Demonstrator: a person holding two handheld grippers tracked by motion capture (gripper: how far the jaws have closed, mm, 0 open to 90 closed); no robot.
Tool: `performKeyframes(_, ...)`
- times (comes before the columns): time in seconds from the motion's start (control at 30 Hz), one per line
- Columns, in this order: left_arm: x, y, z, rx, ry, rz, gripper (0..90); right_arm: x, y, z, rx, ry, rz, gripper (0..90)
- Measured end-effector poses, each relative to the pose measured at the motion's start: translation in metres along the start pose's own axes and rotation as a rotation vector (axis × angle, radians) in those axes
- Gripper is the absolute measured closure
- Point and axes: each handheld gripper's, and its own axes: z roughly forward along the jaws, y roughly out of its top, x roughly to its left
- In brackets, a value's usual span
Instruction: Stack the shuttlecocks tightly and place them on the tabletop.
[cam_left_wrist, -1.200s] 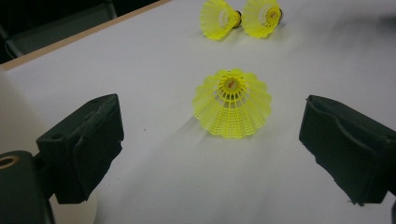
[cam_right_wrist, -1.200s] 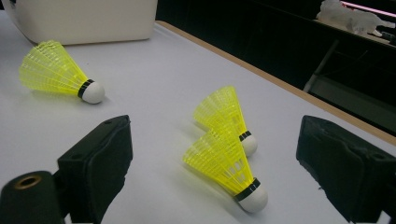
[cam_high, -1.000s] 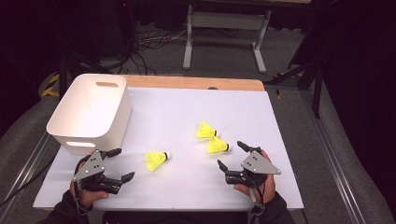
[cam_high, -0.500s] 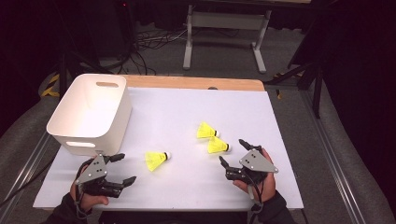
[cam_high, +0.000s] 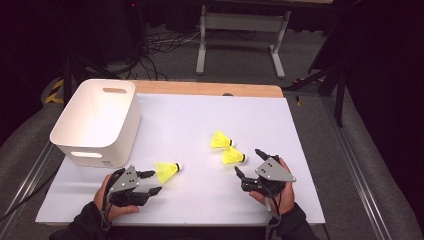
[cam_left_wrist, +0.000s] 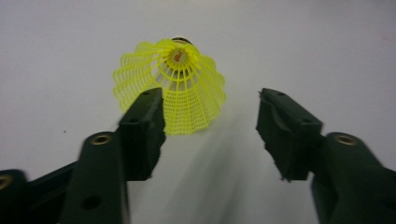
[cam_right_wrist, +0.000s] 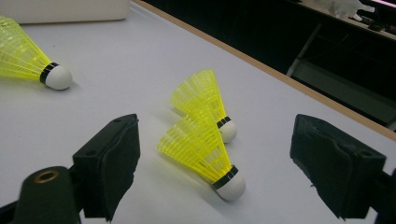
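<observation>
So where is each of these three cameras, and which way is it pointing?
High view: above the person's side, looking forward and down on the table, white bin and three shuttlecocks; both hands and forearms show.
Left gripper view: rides the left hand-held gripper, looking along its black jaws at a yellow shuttlecock between them, unpinched.
Right gripper view: rides the right hand-held gripper, facing two paired shuttlecocks.
Shared: the high view shows that left shuttlecock and the pair too.

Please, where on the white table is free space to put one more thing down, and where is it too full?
Free: the wide far patch of the white table between the white bin and the right edge. Also the near middle, between the two hand-held grippers. Crowded: around the pair of shuttlecocks and the single shuttlecock.
</observation>
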Motion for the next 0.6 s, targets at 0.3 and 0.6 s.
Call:
performKeyframes(0.3, 0.002, 0.009, 0.016, 0.045, -0.006, -0.014, 74.8, -0.001, -0.002, 0.0, 0.012, -0.001, 0.007, 17.0)
performKeyframes(0.6, 0.007, 0.016, 0.019, 0.031, 0.021, -0.007, 88.4, -0.003, -0.003, -0.001, 0.015, -0.006, 0.004, 17.1)
